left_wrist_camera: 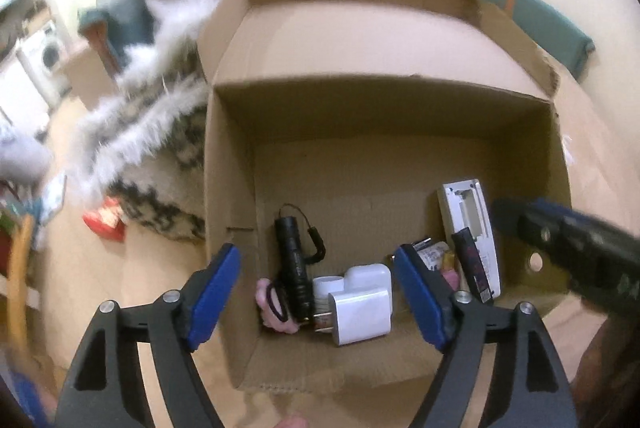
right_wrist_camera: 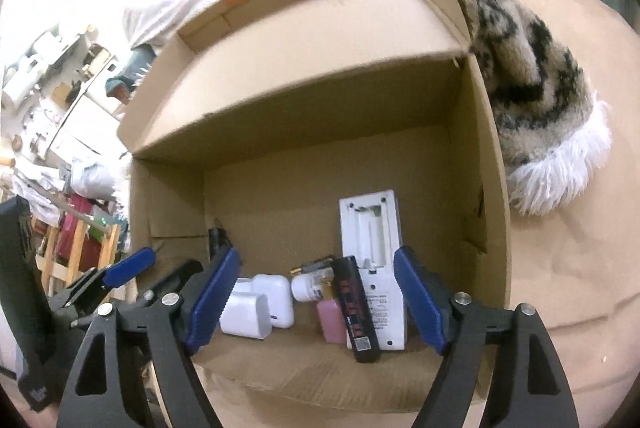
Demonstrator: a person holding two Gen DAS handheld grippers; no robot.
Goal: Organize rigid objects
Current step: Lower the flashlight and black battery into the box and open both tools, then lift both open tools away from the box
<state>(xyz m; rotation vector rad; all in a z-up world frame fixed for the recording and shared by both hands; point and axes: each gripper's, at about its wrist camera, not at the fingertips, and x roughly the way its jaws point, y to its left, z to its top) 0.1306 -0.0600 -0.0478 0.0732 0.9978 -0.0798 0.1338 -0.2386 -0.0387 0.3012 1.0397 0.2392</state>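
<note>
An open cardboard box (left_wrist_camera: 360, 27) (right_wrist_camera: 304, 39) lies on its side, facing both cameras. Inside lie a black flashlight (left_wrist_camera: 294, 268), a white charger (left_wrist_camera: 360, 316) (right_wrist_camera: 246, 314), a white earbud case (left_wrist_camera: 368, 274) (right_wrist_camera: 276, 298), a white remote face down (left_wrist_camera: 472, 228) (right_wrist_camera: 374, 260), a slim black box (left_wrist_camera: 474, 266) (right_wrist_camera: 358, 312), a pink item (right_wrist_camera: 332, 322) and a small white bottle (right_wrist_camera: 308, 288). My left gripper (left_wrist_camera: 316, 296) is open and empty before the box mouth. My right gripper (right_wrist_camera: 314, 300) is open and empty, also at the mouth.
A black-and-white shaggy rug (left_wrist_camera: 160, 131) (right_wrist_camera: 532, 75) lies beside the box. A red packet (left_wrist_camera: 106, 220) lies on the floor at left. The right gripper's body (left_wrist_camera: 576, 244) shows at right in the left view; the left gripper (right_wrist_camera: 120, 276) shows at left in the right view.
</note>
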